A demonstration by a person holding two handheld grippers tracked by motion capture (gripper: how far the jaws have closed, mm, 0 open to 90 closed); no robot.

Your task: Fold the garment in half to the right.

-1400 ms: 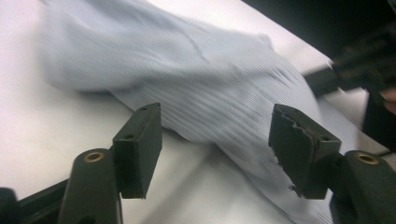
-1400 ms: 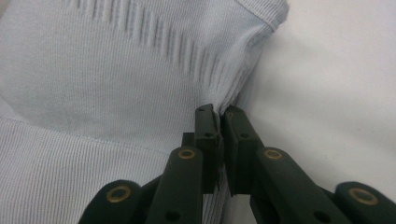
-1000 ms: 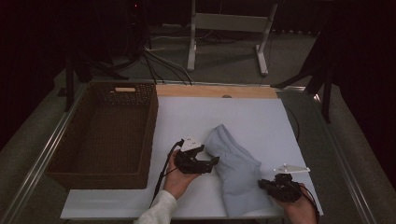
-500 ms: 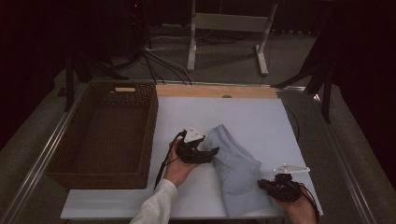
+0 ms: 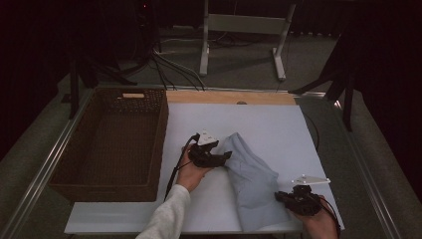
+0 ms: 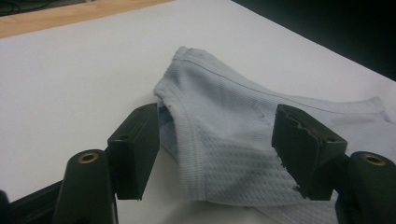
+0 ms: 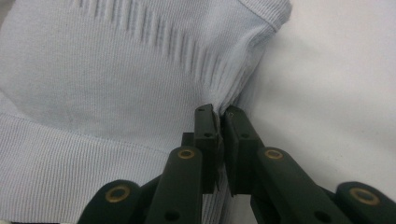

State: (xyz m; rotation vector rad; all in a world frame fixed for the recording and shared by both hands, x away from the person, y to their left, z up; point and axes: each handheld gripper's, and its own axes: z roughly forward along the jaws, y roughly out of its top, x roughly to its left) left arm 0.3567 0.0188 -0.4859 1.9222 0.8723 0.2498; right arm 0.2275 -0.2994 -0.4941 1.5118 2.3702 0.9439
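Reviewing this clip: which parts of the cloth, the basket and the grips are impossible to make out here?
- Light blue garment, high view: its near end is cut off by the table's front edge; its type is unclear.
- Left hand-held gripper, left gripper view: jaws have just been closing around the hem, but any pad contact is hidden by the fold.
- Right hand-held gripper, right gripper view: the pinched edge is hidden between the jaws.
- Wicker basket, high view: too dark to read its floor.

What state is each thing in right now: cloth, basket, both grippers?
Cloth: crumpled on the table, one edge pinched, another between open jaws.
Basket: upright, empty.
Left gripper: open, jaws just been closing, astride a cloth fold, pads not yet pressing.
Right gripper: shut on the cloth's ribbed edge.
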